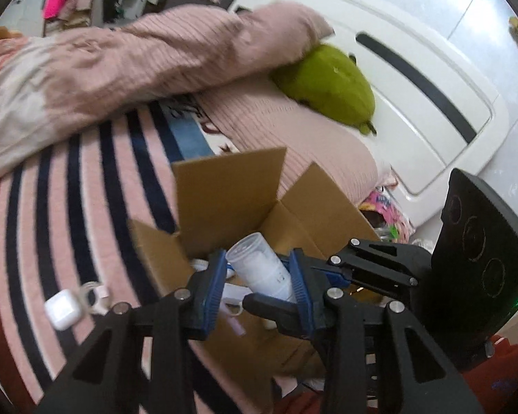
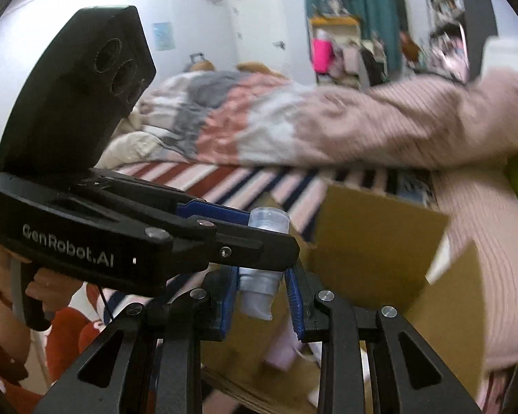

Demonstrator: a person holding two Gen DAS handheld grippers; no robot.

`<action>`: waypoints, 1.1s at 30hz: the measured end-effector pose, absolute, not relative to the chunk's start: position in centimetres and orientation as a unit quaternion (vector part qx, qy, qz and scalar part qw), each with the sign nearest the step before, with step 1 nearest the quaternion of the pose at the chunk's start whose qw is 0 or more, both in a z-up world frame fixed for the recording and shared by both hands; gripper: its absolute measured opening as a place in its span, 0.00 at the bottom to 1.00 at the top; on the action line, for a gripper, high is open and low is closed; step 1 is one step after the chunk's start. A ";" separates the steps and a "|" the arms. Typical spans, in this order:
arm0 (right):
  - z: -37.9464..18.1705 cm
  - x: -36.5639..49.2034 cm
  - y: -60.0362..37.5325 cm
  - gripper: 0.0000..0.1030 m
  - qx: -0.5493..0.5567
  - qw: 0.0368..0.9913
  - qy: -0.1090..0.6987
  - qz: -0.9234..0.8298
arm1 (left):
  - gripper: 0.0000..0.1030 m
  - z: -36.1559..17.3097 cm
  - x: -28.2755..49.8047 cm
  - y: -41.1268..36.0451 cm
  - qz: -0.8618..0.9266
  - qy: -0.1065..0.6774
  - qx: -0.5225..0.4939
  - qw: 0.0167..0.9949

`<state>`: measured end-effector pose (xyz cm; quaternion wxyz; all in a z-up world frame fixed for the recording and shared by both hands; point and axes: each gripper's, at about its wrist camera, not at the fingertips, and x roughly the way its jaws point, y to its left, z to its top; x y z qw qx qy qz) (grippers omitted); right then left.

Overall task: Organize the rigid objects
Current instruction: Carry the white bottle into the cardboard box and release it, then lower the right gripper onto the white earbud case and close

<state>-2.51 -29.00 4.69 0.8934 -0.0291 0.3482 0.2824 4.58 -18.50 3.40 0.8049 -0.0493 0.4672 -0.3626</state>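
left gripper (image 1: 257, 277) | fingers (image 1: 212, 286) clamp white tube (image 1: 262, 264) | above cardboard box (image 1: 224, 186)

Both hand-held tools are matte black plastic with triangular cut-outs in their forked arms and round silver screws at the joints. The left gripper (image 1: 255, 276) has ribbed blue pads (image 1: 213, 286), as does the right gripper (image 2: 262, 305). The left tool's side reads "GenRobot.AI" in grey letters. A bare hand (image 2: 43, 286) with a red sleeve grips its handle.
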 end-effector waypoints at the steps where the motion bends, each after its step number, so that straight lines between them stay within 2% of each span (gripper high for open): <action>1: 4.4 -2.2 -29.8 0.21 -0.023 0.891 0.359 0.276 | 0.33 3.0 4.9 -19.3 -0.364 0.477 -0.044 0.799; 7: 2.9 -0.8 -32.2 0.21 0.003 0.870 0.418 0.261 | 0.34 3.0 5.3 -21.3 -0.359 0.491 -0.004 0.793; 10: 2.6 -0.5 -32.6 0.22 0.009 0.863 0.432 0.262 | 0.51 3.5 5.1 -21.0 -0.351 0.485 0.001 0.801; 13: 2.7 -0.4 -32.4 0.28 0.008 0.864 0.433 0.259 | 0.54 3.8 4.8 -20.6 -0.345 0.479 0.003 0.807; 16: 3.0 -0.6 -32.0 0.28 0.002 0.864 0.431 0.259 | 0.57 4.5 4.4 -19.4 -0.341 0.470 -0.004 0.814; 22: 4.3 -1.3 -29.7 0.29 -0.011 0.871 0.409 0.274 | 0.61 6.3 3.1 -13.9 -0.305 0.437 -0.021 0.846; 25: 5.1 -1.4 -27.3 0.29 -0.012 0.869 0.396 0.296 | 0.68 6.9 2.1 -9.8 -0.281 0.419 -0.033 0.863; 29: 5.4 -1.8 -23.0 0.30 -0.010 0.858 0.388 0.337 | 0.68 6.5 0.8 -3.9 -0.238 0.409 -0.058 0.879; 33: 4.6 -2.4 -17.6 0.39 -0.035 0.841 0.390 0.374 | 0.70 4.6 -0.4 1.5 -0.184 0.411 -0.070 0.890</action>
